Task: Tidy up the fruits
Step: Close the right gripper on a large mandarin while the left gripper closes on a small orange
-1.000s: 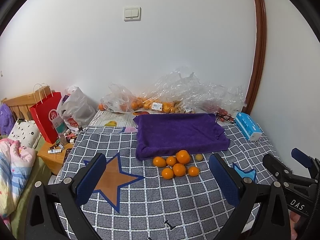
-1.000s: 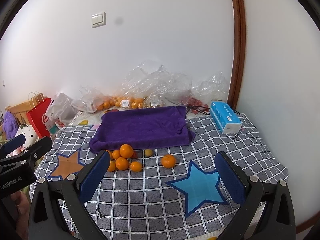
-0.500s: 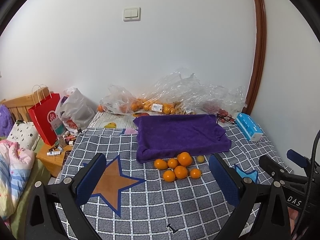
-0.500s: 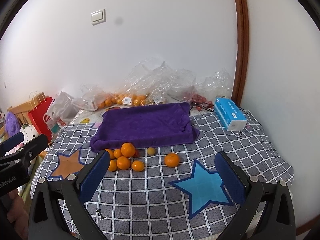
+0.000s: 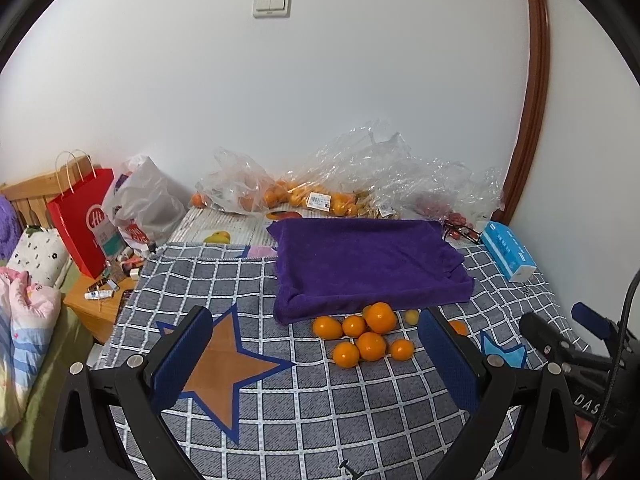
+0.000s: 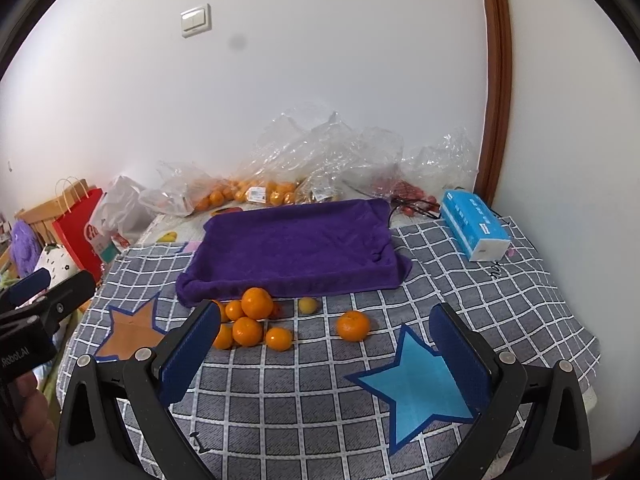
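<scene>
Oranges (image 5: 362, 336) are clustered on the checked cloth (image 5: 304, 408), touching the purple towel's (image 5: 366, 260) near edge; one orange (image 6: 352, 325) and a small yellow fruit (image 6: 308, 305) lie apart. Left gripper (image 5: 316, 364) and right gripper (image 6: 320, 360) are held spread wide above the cloth, nothing grasped.

A cloth-covered table (image 6: 520, 312) stands against a wall. A towel-lined tray (image 6: 296, 244) sits toward the table's far edge, near the middle. A cluster of oranges (image 6: 248, 320) lies just before the tray's near left corner. One small fruit (image 6: 308, 305) and a single orange (image 6: 352, 325) lie to their right. A tissue pack (image 6: 474, 230) rests by the far right corner. Plastic bags of fruit (image 6: 256, 192) lie behind the tray, along the wall.
</scene>
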